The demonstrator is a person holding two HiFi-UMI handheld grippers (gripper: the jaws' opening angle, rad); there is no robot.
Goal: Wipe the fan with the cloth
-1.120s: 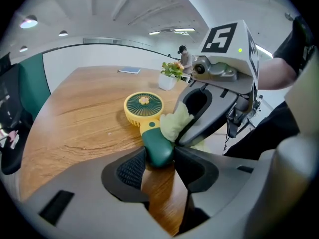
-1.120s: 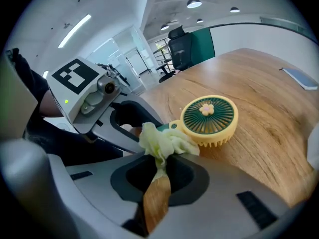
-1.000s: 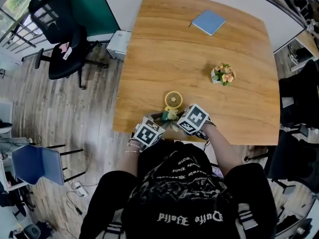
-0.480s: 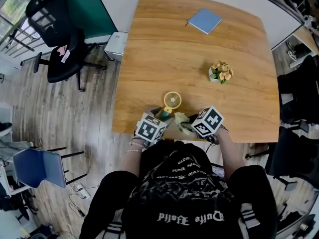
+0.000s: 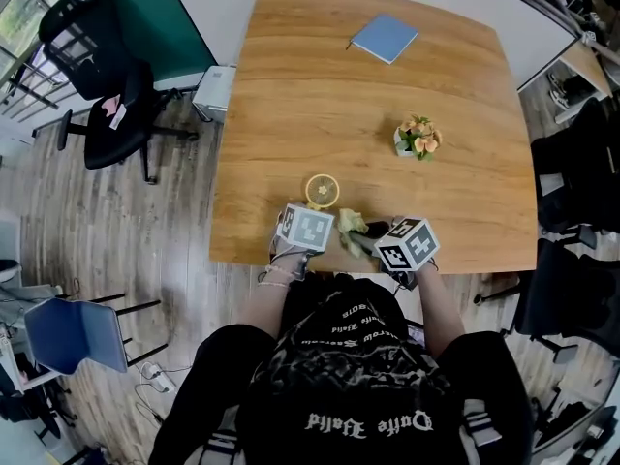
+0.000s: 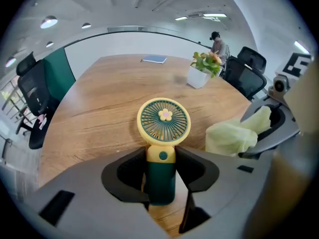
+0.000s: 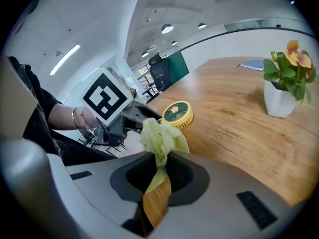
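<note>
Fan point(image 6: 163, 119): by the near edge of the table point(image 5: 387, 114), grille side showing, ready for wiping.
Left gripper point(image 6: 160, 173): just been closing; squeezing the green handle to keep it steady.
Right gripper point(image 7: 157, 176): pinching the cloth point(image 7: 160, 133), bunch poking out for rubbing.
Cloth: just beside the fan, not touching.

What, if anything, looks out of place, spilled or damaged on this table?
Nothing stands out. The fan looks whole, its handle between the left gripper's jaws, which have just been closing on it. The right gripper holds the bunched cloth. The flower pot stands upright, the notebook lies flat, and nothing is spilled.
</note>
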